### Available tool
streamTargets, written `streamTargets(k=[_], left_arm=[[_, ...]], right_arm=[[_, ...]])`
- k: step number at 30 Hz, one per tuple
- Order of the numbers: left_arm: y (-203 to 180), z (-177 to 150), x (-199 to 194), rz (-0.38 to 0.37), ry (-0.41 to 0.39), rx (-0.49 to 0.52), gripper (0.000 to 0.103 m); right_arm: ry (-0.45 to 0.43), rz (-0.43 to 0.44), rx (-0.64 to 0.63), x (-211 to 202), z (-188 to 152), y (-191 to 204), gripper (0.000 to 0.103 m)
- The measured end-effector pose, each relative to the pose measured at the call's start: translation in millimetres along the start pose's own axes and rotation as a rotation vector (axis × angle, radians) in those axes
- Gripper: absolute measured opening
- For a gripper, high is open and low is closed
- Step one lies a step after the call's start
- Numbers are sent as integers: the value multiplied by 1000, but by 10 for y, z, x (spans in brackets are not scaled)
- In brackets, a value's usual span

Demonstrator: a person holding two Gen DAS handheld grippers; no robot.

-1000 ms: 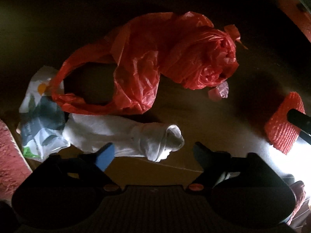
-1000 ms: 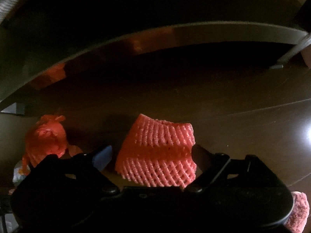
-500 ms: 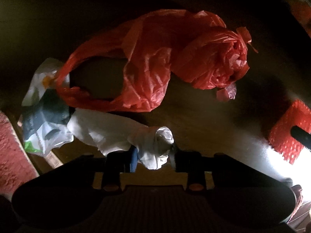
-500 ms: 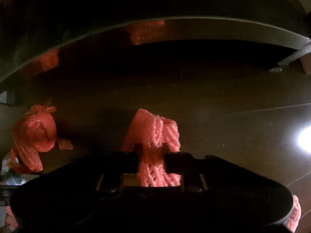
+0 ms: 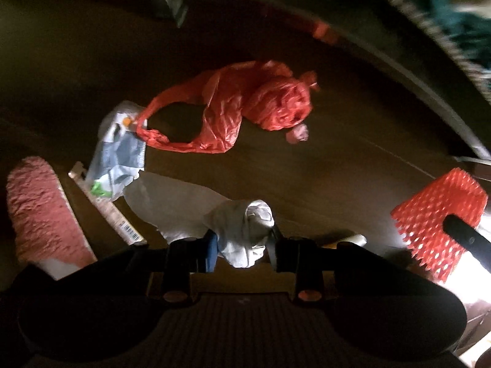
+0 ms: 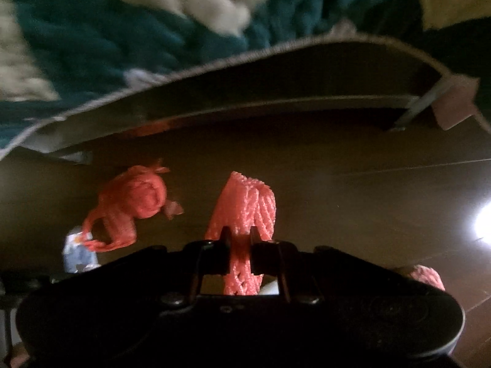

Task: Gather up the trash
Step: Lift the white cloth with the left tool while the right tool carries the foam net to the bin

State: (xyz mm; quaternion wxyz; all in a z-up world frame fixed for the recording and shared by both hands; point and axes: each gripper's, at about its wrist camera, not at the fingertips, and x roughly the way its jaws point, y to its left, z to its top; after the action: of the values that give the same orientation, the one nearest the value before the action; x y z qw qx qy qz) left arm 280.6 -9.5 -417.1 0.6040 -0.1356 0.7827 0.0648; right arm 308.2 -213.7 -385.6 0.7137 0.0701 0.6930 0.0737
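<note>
My left gripper [image 5: 244, 242] is shut on a crumpled white tissue [image 5: 245, 230] and holds it above the dark wooden floor. My right gripper [image 6: 240, 239] is shut on a red foam fruit net [image 6: 245, 205], lifted off the floor; the net also shows at the right of the left wrist view [image 5: 435, 214]. A red plastic bag [image 5: 239, 107] lies on the floor ahead, also seen in the right wrist view [image 6: 132, 202]. A white and blue printed wrapper [image 5: 118, 153] lies at the bag's left handle.
A pink fluffy slipper [image 5: 40, 211] and a thin barcoded strip [image 5: 107, 205] lie at the left. A bed frame edge [image 6: 245, 104] with a teal and white blanket [image 6: 122, 30] runs across the back. A bright light glare [image 6: 483, 224] is at the right.
Both grippers closed, the left on the tissue and the right on the foam net, and then rose from the floor. The views pulled back and the bed came into sight.
</note>
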Motion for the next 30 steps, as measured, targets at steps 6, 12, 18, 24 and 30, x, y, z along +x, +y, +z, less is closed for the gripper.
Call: streamTargets(k=[6, 12, 18, 24, 30], left_arm=[[72, -209, -757, -50, -77, 2, 31], [87, -476, -1622, -111, -200, 37, 31], [60, -811, -2445, -170, -330, 109, 31], [11, -1041, -3179, -219, -458, 163, 31], [-77, -1153, -3954, -211, -577, 241, 31]], right_arm=[[-75, 63, -56, -799, -276, 189, 9], [-171, 121, -170, -1617, -456, 446, 9], [-266, 140, -279, -2384, -536, 693, 9], [-383, 167, -344, -3091, -594, 871, 9], [-484, 189, -402, -3699, -546, 1038, 9]])
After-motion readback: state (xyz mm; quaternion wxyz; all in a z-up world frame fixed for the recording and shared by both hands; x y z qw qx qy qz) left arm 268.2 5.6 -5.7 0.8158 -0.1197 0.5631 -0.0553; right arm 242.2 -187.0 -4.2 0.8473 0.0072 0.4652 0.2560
